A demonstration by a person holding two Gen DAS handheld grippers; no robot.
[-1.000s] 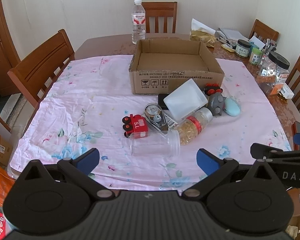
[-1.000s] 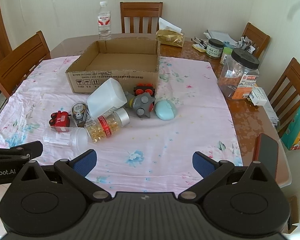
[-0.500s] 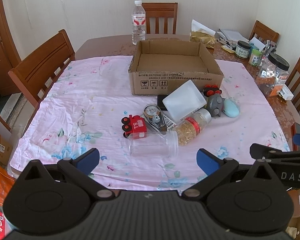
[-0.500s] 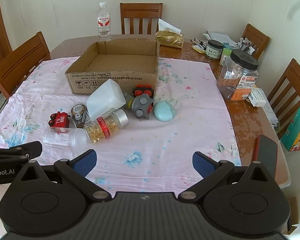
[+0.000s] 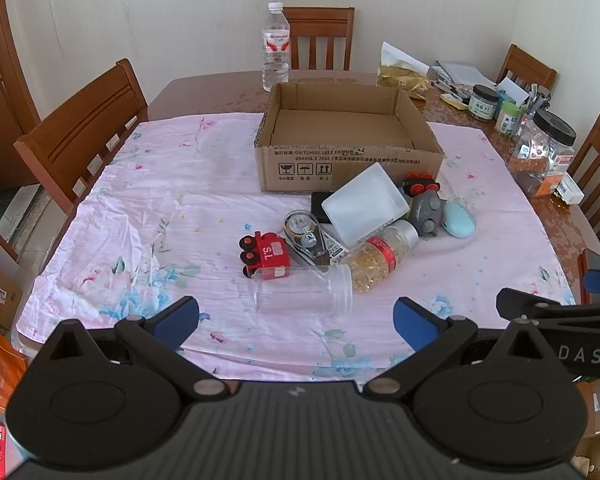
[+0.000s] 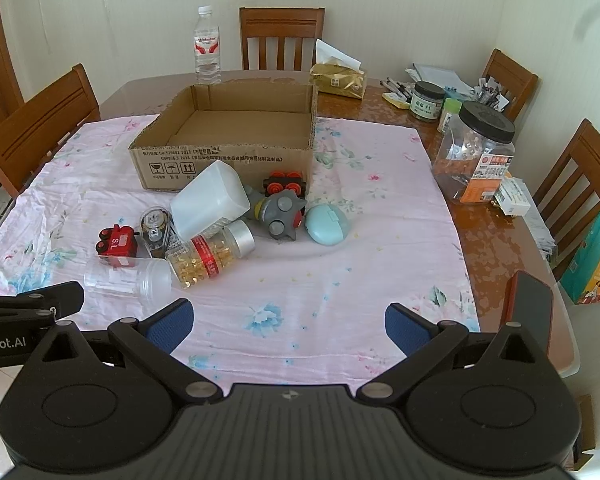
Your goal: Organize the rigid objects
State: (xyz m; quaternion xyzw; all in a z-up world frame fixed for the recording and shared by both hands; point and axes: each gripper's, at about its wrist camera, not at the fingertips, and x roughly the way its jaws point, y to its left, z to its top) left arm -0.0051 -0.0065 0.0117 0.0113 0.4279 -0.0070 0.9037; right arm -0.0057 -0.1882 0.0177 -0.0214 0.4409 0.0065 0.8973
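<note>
An empty cardboard box [image 5: 348,148] [image 6: 228,140] stands on the pink floral cloth [image 5: 160,220]. In front of it lies a pile: a red toy train [image 5: 266,256] [image 6: 116,242], a clear plastic jar [image 5: 302,294] [image 6: 128,278], a capsule bottle [image 5: 380,256] [image 6: 212,254], a white container [image 5: 364,204] [image 6: 208,200], a correction tape [image 5: 304,232], a grey toy [image 5: 428,212] [image 6: 280,214] and a pale blue case [image 5: 458,218] [image 6: 326,224]. My left gripper [image 5: 296,320] and right gripper [image 6: 288,320] are both open and empty, at the table's near edge.
A water bottle [image 5: 276,52] stands behind the box. A black-lidded jar [image 6: 476,152], small jars and a tissue box [image 6: 338,76] crowd the right side. A phone [image 6: 528,308] lies at the right front corner. Wooden chairs [image 5: 84,128] surround the table.
Both grippers have drawn back and up slightly, so the objects look a little farther. Nothing on the table has moved.
</note>
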